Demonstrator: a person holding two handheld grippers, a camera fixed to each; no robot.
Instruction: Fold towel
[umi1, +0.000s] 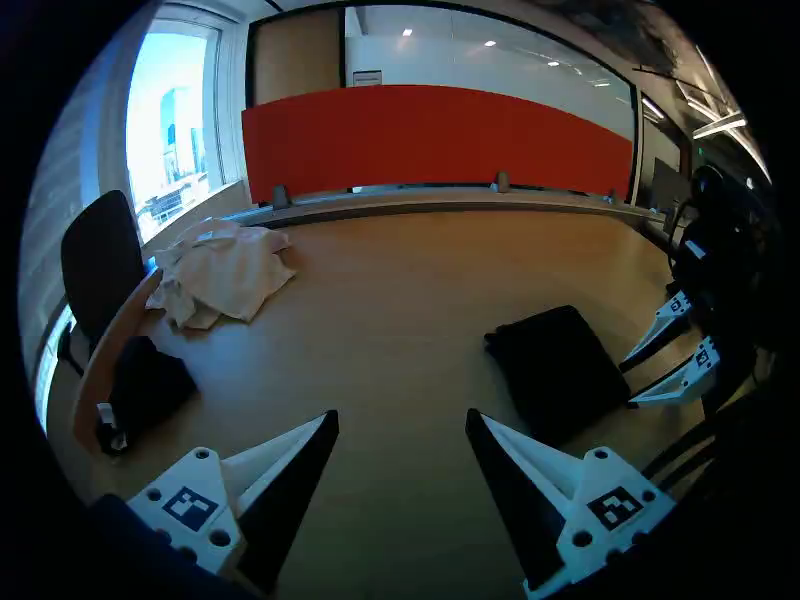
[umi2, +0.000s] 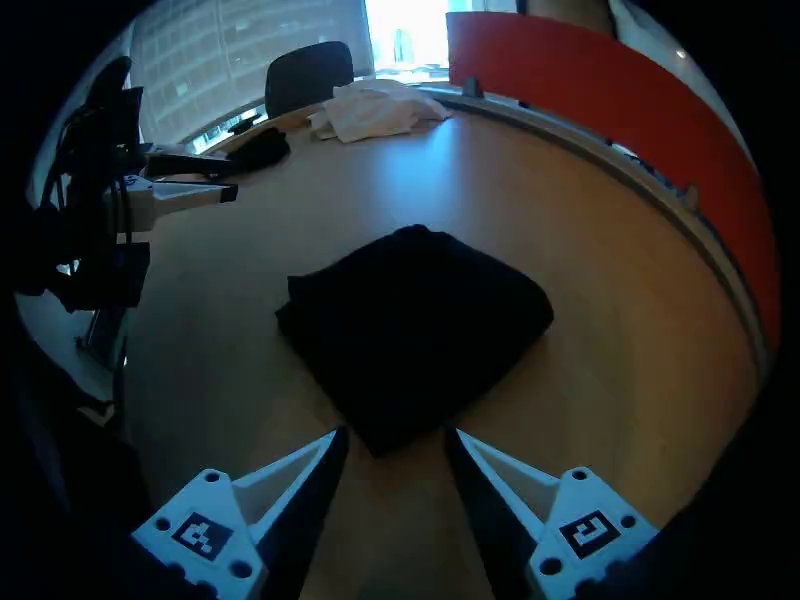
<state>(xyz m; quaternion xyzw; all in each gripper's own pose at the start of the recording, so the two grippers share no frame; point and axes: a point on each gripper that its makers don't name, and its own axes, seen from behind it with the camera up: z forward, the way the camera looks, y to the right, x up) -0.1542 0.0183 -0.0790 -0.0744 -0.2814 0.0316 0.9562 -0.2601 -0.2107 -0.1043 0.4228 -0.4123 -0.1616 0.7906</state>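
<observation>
We see the black cloth towel (umi2: 415, 325) mid-frame on the wooden desk (umi2: 620, 330), already a compact folded square; we judge it nearly done. Right gripper (umi2: 395, 435) spread, empty, at its lower corner. Left gripper (umi1: 400, 415) spread over bare desk. Crumpled white cloth (umi1: 225, 275) upper left, unfolded.

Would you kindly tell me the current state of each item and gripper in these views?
Black cloth towel: folded, lying flat on the wooden table.
Cream cloth pile: crumpled, unfolded, at the table's edge.
Left gripper: open, empty.
Right gripper: open, tips beside the towel's near corner.
</observation>
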